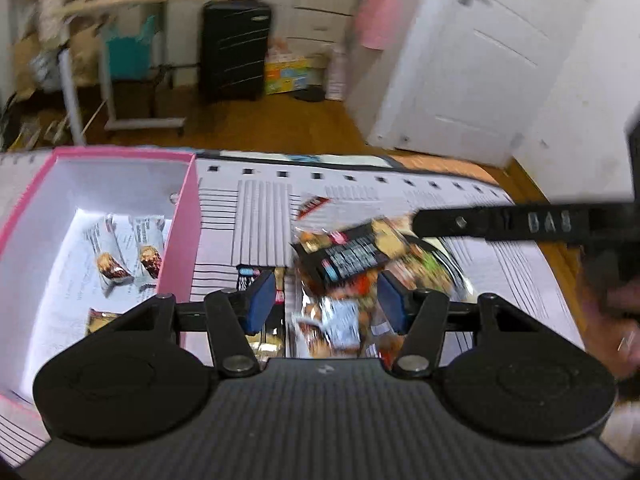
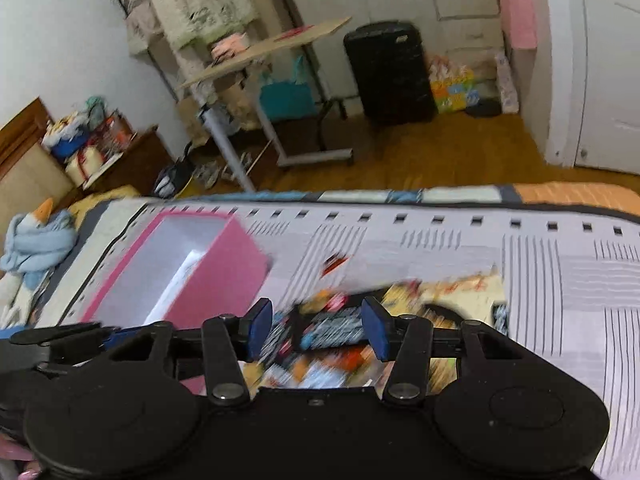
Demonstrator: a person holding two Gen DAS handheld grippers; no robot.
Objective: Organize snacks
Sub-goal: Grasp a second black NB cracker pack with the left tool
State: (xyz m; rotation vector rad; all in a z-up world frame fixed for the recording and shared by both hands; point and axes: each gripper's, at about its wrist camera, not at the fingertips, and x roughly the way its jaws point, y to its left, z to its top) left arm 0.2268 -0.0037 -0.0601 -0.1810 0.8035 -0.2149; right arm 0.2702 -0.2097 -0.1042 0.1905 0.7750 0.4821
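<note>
A heap of mixed snack packets point(image 1: 344, 258) lies on a striped grey cloth point(image 1: 260, 220). My left gripper point(image 1: 326, 302) hangs over the heap, blue pads apart, packets showing between them but not pressed. To its left stands an open pink box point(image 1: 178, 248) holding a few wrapped snack bars point(image 1: 114, 266). A finger of the right gripper point(image 1: 500, 224) reaches in from the right. In the right wrist view my right gripper point(image 2: 318, 330) is open over the same blurred heap point(image 2: 440, 292), with the pink box point(image 2: 224, 272) to its left. A left gripper finger point(image 2: 56, 338) shows at the lower left.
The cloth covers a bed whose far edge point(image 2: 440, 194) meets a wooden floor point(image 2: 420, 152). Beyond stand a black suitcase point(image 2: 388, 72), a rolling side table point(image 2: 264, 52) and a white door point(image 1: 480, 60). A blue plush toy point(image 2: 36, 240) lies left of the box.
</note>
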